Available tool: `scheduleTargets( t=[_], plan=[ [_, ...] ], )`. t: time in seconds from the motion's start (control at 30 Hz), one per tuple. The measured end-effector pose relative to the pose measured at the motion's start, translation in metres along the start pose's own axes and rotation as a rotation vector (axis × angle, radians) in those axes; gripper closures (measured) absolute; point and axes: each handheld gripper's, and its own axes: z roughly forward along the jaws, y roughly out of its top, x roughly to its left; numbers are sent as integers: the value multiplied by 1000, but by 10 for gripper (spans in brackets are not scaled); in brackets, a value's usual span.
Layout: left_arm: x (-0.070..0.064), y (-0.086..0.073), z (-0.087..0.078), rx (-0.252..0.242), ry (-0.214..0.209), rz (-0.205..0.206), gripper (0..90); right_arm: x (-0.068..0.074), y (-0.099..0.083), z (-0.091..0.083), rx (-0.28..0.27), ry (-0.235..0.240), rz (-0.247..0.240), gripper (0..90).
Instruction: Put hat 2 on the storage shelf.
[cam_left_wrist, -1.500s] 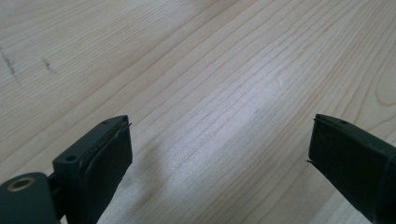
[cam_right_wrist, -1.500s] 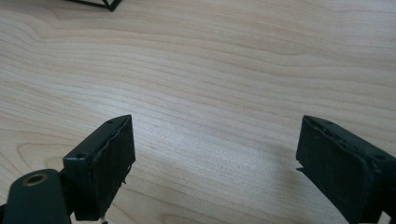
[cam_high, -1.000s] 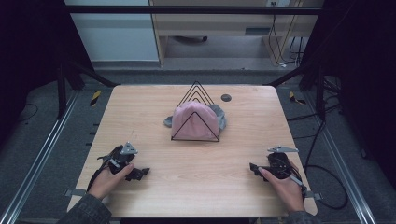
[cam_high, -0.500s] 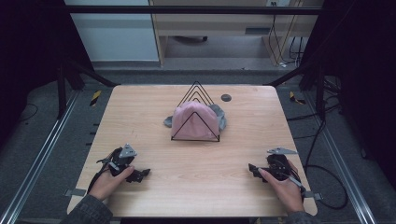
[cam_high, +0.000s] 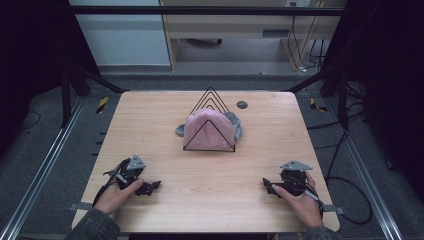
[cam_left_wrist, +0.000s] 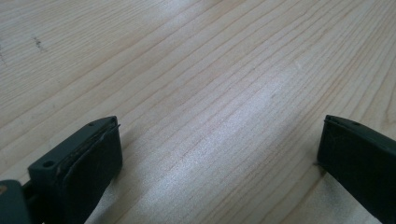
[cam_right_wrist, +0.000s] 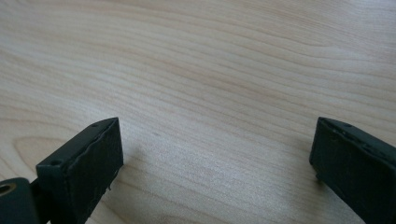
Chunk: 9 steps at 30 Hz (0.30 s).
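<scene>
Moved: left gripper (cam_high: 150, 187) eased slightly toward 6 o'clock; right gripper (cam_high: 270, 186) unchanged.
Jaws: both spread wide, nothing held.
Pink cloth (cam_high: 209, 129): draped in wire rack (cam_high: 210, 122), 12 o'clock.
Progress: nothing grasped yet.

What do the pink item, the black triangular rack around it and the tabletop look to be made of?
The pink item looks like soft matte cloth: rounded, slumped shape, no shine. The black triangular rack seems to be thin metal wire, judging by its slim straight outlines; the finish is too small to tell. The tabletop is pale wood or wood-look laminate with visible grain and a slight sheen.
</scene>
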Motion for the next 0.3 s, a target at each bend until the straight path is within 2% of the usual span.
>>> scheduleTargets(
  t=[0.03,0.3],
  plan=[
    [0,0,0,0,0,0,0,2,0,1,9,-9,-13,15],
    [0,0,0,3,-3,3,0,2,1,1,12,-9,-12,11]
  ],
)
